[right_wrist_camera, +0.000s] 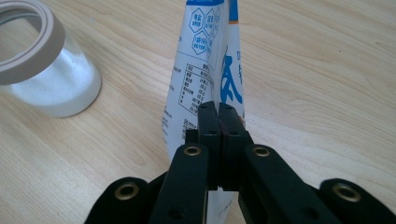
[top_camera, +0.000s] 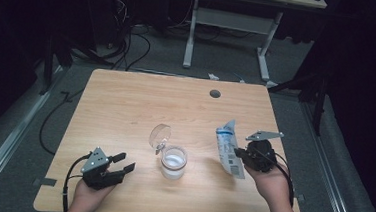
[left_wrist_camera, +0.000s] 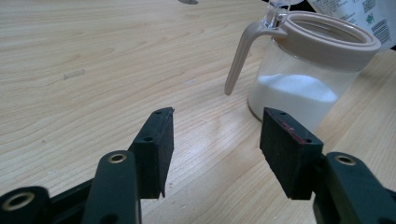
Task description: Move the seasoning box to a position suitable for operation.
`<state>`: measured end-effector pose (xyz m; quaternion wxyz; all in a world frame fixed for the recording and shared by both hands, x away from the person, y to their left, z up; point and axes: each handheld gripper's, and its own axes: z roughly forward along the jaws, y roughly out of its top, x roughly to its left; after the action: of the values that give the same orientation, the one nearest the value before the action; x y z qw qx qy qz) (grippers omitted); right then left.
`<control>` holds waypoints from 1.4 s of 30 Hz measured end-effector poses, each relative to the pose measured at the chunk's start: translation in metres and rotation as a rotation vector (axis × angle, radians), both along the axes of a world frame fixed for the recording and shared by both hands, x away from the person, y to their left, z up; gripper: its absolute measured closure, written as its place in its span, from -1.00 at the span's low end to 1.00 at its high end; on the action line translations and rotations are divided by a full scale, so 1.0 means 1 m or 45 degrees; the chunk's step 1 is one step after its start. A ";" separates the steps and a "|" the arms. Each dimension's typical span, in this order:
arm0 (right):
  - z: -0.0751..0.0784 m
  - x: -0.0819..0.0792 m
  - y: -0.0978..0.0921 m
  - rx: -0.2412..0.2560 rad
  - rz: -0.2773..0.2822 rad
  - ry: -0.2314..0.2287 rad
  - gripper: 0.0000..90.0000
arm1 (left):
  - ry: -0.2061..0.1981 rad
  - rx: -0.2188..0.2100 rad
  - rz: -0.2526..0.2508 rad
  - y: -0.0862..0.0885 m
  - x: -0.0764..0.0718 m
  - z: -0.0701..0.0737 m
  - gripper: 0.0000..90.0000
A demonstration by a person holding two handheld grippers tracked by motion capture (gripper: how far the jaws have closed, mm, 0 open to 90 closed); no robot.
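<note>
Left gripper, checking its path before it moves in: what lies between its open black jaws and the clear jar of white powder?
Only bare wooden table, seen in the left gripper view.

My left tongs (top_camera: 124,162): black body, grey three-cornered plate, black cable. My right tongs (top_camera: 239,153): same build. Brass-ringed screw holes along black jaws; red streak on one left pad.

The pouch (right_wrist_camera: 219,60), pinched between the right gripper (right_wrist_camera: 218,114)'s fingers, carries blue characters, hexagon badges and a small printed table just above the fingertips, all too blurred to read; a barcode (left_wrist_camera: 382,30) on it shows beyond the left gripper's fingers, its digits too small to make out
</note>
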<state>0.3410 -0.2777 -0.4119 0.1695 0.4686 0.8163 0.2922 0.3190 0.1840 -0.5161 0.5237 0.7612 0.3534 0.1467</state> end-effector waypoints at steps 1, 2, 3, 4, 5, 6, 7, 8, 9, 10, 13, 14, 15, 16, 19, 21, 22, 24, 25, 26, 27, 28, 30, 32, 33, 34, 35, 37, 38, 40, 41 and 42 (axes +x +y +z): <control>0.000 0.000 -0.001 0.006 0.003 -0.012 1.00 | 0.000 0.003 -0.002 0.000 0.000 0.000 0.00; 0.000 -0.001 -0.001 0.017 -0.001 -0.014 1.00 | -0.001 0.007 -0.002 0.000 0.000 -0.001 0.00; 0.001 -0.002 -0.001 0.021 -0.006 -0.016 1.00 | -0.001 0.010 -0.001 0.000 0.001 -0.001 0.00; 0.000 -0.002 -0.002 0.027 -0.005 -0.019 1.00 | -0.002 0.010 0.002 0.001 0.001 -0.001 0.00; 0.000 -0.002 -0.002 0.025 -0.003 -0.023 1.00 | -0.003 0.009 0.002 0.001 0.001 -0.002 0.00; -0.001 -0.003 -0.002 0.031 -0.002 -0.028 1.00 | -0.005 0.010 0.004 0.001 0.001 -0.002 0.00; -0.001 -0.004 -0.003 0.039 -0.003 -0.029 1.00 | -0.007 0.010 0.006 0.001 0.002 -0.002 0.00; -0.002 -0.005 -0.003 0.045 0.001 -0.038 1.00 | -0.008 0.017 0.004 0.001 0.002 -0.002 0.00; -0.002 -0.006 -0.003 0.049 -0.003 -0.041 1.00 | -0.008 0.019 0.005 0.002 0.002 -0.002 0.00; -0.003 -0.007 -0.003 0.056 0.002 -0.052 1.00 | -0.008 0.021 0.006 0.002 0.003 -0.003 0.00; -0.005 -0.012 -0.002 0.047 -0.019 -0.091 1.00 | -0.001 0.019 0.008 0.003 0.003 -0.005 0.00; -0.006 -0.013 -0.003 0.053 -0.016 -0.111 1.00 | 0.002 0.019 0.010 0.003 0.004 -0.006 0.00; -0.007 -0.015 -0.002 0.067 -0.025 -0.121 1.00 | 0.002 0.018 0.014 0.003 0.004 -0.006 0.00; -0.008 -0.016 -0.002 0.066 -0.025 -0.134 1.00 | 0.006 0.017 0.018 0.003 0.004 -0.007 0.00; -0.015 -0.019 -0.002 0.078 -0.019 -0.176 1.00 | 0.007 0.006 0.038 0.004 0.005 -0.009 0.00; -0.022 -0.021 -0.002 0.090 -0.021 -0.191 1.00 | 0.001 -0.001 0.055 0.005 0.005 -0.011 -0.01; -0.024 -0.021 -0.002 0.100 -0.020 -0.199 1.00 | 0.007 -0.009 0.062 0.006 0.006 -0.012 -0.01; -0.028 -0.022 -0.004 0.148 -0.021 -0.236 1.00 | 0.003 -0.014 0.075 0.006 0.006 -0.012 -0.02; -0.030 -0.023 -0.005 0.172 -0.022 -0.250 1.00 | 0.001 -0.017 0.080 0.006 0.006 -0.013 -0.02; -0.032 -0.023 -0.005 0.195 -0.019 -0.269 1.00 | -0.002 -0.016 0.083 0.006 0.006 -0.013 -0.03; -0.034 -0.023 -0.006 0.210 -0.018 -0.286 1.00 | -0.007 -0.019 0.088 0.005 0.006 -0.013 -0.03; -0.035 -0.024 -0.006 0.234 -0.021 -0.300 1.00 | -0.012 -0.017 0.089 0.005 0.005 -0.013 -0.03; -0.038 -0.024 -0.008 0.276 -0.020 -0.341 1.00 | -0.021 -0.013 0.093 0.004 0.004 -0.013 -0.04; -0.039 -0.025 -0.009 0.306 -0.025 -0.378 1.00 | -0.024 -0.007 0.096 0.004 0.004 -0.014 -0.05; -0.040 -0.026 -0.010 0.316 -0.025 -0.396 1.00 | -0.022 -0.006 0.097 0.004 0.004 -0.014 -0.06; -0.040 -0.027 -0.011 0.332 -0.030 -0.404 1.00 | -0.015 0.000 0.097 0.003 0.004 -0.014 -0.07; -0.041 -0.028 -0.013 0.352 -0.029 -0.426 1.00 | -0.012 0.011 0.096 0.003 0.004 -0.015 -0.08; -0.042 -0.029 -0.015 0.369 -0.030 -0.448 1.00 | -0.011 0.029 0.104 0.002 0.004 -0.015 -0.09; -0.041 -0.029 -0.015 0.357 -0.024 -0.445 1.00 | -0.012 0.036 0.105 0.001 0.003 -0.015 -0.09; -0.040 -0.030 -0.017 0.362 -0.020 -0.457 1.00 | -0.018 0.046 0.107 0.000 0.003 -0.015 -0.10; -0.041 -0.030 -0.019 0.372 -0.020 -0.463 1.00 | -0.022 0.049 0.111 0.000 0.002 -0.015 -0.10; -0.041 -0.030 -0.020 0.376 -0.024 -0.472 1.00 | -0.022 0.055 0.115 0.000 0.002 -0.016 -0.11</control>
<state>0.3107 -0.2979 -0.4530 0.2487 0.4343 0.7153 0.4878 0.3212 0.1836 -0.5316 0.5028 0.7544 0.3796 0.1843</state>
